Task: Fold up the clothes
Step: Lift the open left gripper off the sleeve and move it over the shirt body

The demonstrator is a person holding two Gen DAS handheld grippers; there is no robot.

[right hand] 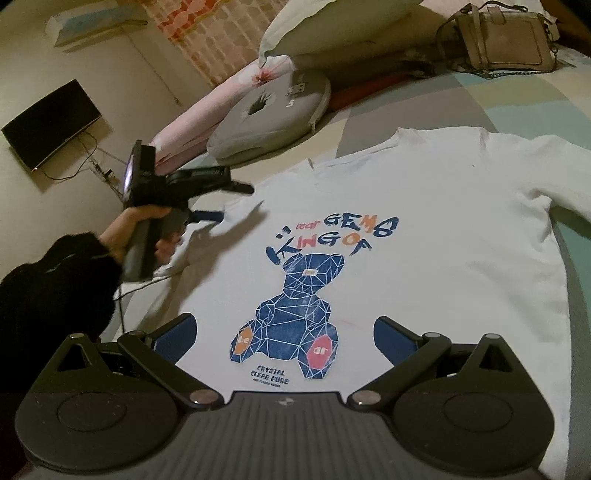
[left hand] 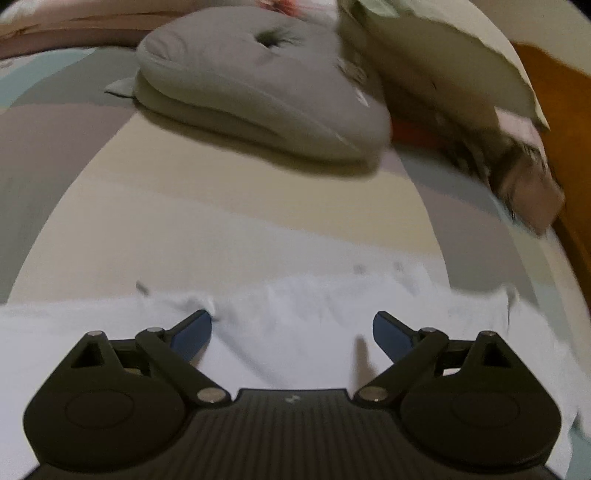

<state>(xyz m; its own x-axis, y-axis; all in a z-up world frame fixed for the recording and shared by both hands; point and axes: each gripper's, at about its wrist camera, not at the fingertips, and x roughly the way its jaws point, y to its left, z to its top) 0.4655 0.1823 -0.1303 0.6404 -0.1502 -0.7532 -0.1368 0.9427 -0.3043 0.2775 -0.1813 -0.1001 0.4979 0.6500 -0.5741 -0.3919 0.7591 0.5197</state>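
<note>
the white sweatshirt (right hand: 424, 236) lies spread flat, print side up, on the patchwork bedspread (right hand: 461, 110), its blue bear graphic (right hand: 291, 314) facing me. my right gripper (right hand: 284, 338) hangs over the lower front with its jaws wide apart, holding nothing; my left gripper (left hand: 291, 332) is likewise spread and empty, low over the edge near the shoulder and sleeve on that side. in the right wrist view my left hand (right hand: 147, 229) shows around its handle. the cloth looks soft, light and limp, so i judge it will sag and wrinkle unless pinched at firm edges: shoulder seam, sleeve cuff or hem. the printed patch may be a bit stiffer and resist a crease. a grey round cushion (right hand: 273, 114) sits just beyond the collar, with pillows (right hand: 332, 29) and a beige handbag (right hand: 506, 40) farther back; the cushion could crowd an upward fold.
</note>
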